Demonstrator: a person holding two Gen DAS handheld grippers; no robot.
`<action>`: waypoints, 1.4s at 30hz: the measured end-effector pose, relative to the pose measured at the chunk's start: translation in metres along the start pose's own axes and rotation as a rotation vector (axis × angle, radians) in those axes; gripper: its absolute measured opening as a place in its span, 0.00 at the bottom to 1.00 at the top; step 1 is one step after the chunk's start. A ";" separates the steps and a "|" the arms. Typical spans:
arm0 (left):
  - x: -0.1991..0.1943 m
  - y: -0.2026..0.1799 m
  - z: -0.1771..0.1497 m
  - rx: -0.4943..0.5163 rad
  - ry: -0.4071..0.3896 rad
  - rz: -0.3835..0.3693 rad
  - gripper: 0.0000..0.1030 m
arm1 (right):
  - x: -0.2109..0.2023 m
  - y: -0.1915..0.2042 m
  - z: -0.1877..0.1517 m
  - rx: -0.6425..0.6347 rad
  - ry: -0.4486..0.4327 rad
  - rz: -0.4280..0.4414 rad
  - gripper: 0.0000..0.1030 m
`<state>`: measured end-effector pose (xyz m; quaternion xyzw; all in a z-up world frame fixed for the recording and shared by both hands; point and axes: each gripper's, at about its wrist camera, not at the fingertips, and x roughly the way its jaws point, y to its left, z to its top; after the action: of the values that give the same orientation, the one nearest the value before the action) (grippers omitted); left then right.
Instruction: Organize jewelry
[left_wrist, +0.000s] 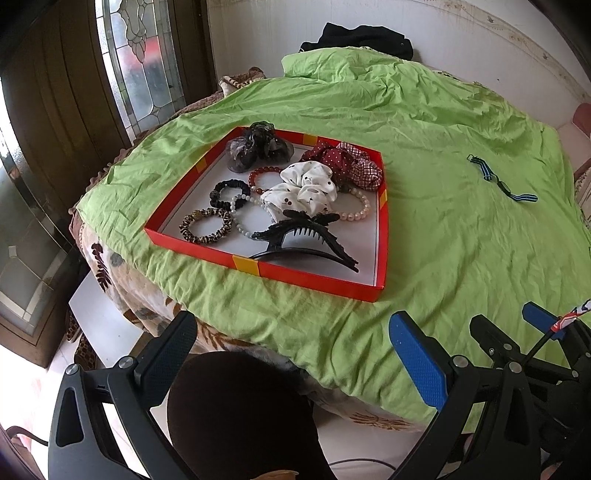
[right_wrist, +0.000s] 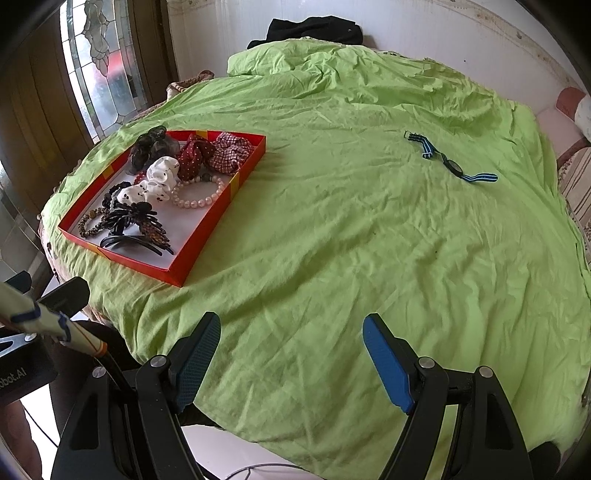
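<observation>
A shallow red box (left_wrist: 303, 277) (right_wrist: 207, 240) lies on the green sheet (left_wrist: 461, 240) (right_wrist: 332, 240). It holds scrunchies, a white spotted scrunchie (left_wrist: 306, 188) (right_wrist: 155, 184), bead bracelets such as a pearl bracelet (left_wrist: 356, 208) (right_wrist: 199, 194), and a black claw clip (left_wrist: 306, 236) (right_wrist: 136, 225). A blue striped watch strap (left_wrist: 502, 181) (right_wrist: 450, 164) lies alone on the sheet, far right of the box. My left gripper (left_wrist: 291, 347) stands open at the bed's near edge, nothing between its fingers. My right gripper (right_wrist: 291, 350) is open over bare sheet, empty.
A black garment (left_wrist: 362, 37) (right_wrist: 314, 29) lies at the bed's far end by the white wall. A stained-glass door (left_wrist: 140, 62) stands at the left. A patterned blanket (left_wrist: 122, 273) hangs below the sheet. The right gripper's fingers (left_wrist: 539, 317) show at the left view's right edge.
</observation>
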<state>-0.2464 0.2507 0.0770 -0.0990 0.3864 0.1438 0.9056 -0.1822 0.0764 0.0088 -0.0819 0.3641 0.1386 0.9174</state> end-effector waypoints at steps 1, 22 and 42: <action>0.000 0.000 0.000 0.000 0.000 0.000 1.00 | 0.000 0.001 0.000 0.000 0.000 0.001 0.81; 0.002 0.001 -0.004 -0.004 0.009 -0.010 1.00 | -0.003 0.005 -0.003 -0.009 -0.005 -0.006 0.81; 0.003 0.001 -0.008 -0.007 0.014 -0.018 1.00 | -0.006 0.012 -0.007 -0.027 -0.015 -0.011 0.82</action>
<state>-0.2503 0.2500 0.0692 -0.1065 0.3913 0.1360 0.9039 -0.1948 0.0844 0.0075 -0.0951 0.3549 0.1388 0.9196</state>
